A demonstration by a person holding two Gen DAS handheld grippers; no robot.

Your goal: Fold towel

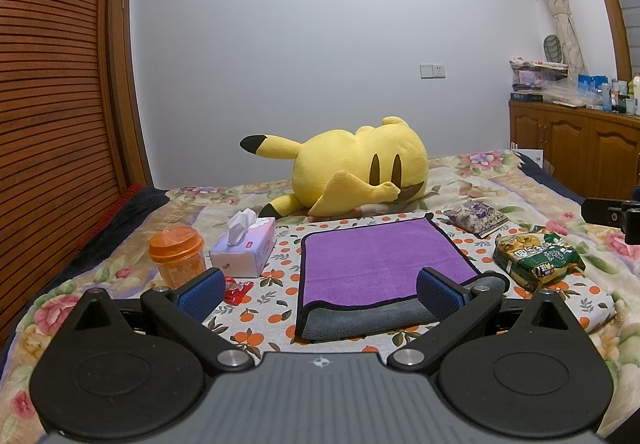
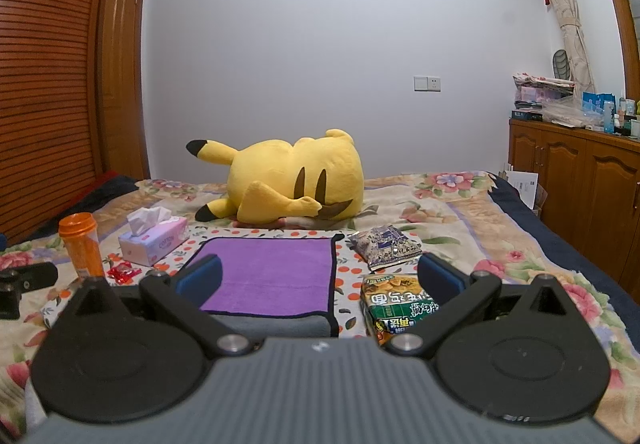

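A purple towel point(image 1: 372, 260) with black trim and a grey underside lies folded flat on an orange-print cloth point(image 1: 276, 276) on the bed. Its grey layer shows along the near edge. It also shows in the right wrist view point(image 2: 272, 272). My left gripper point(image 1: 320, 294) is open and empty, held just above the towel's near edge. My right gripper point(image 2: 320, 280) is open and empty, held above the towel's near right corner and a green snack bag point(image 2: 400, 308). The right gripper's body shows at the right edge of the left wrist view point(image 1: 616, 216).
A yellow plush toy point(image 1: 352, 172) lies behind the towel. A tissue box point(image 1: 246, 250), an orange jar point(image 1: 178, 256) and a red wrapper point(image 1: 236, 290) sit to the left. The green snack bag point(image 1: 536, 256) and a purple packet point(image 1: 476, 218) sit to the right. A wooden cabinet point(image 2: 576, 180) stands far right.
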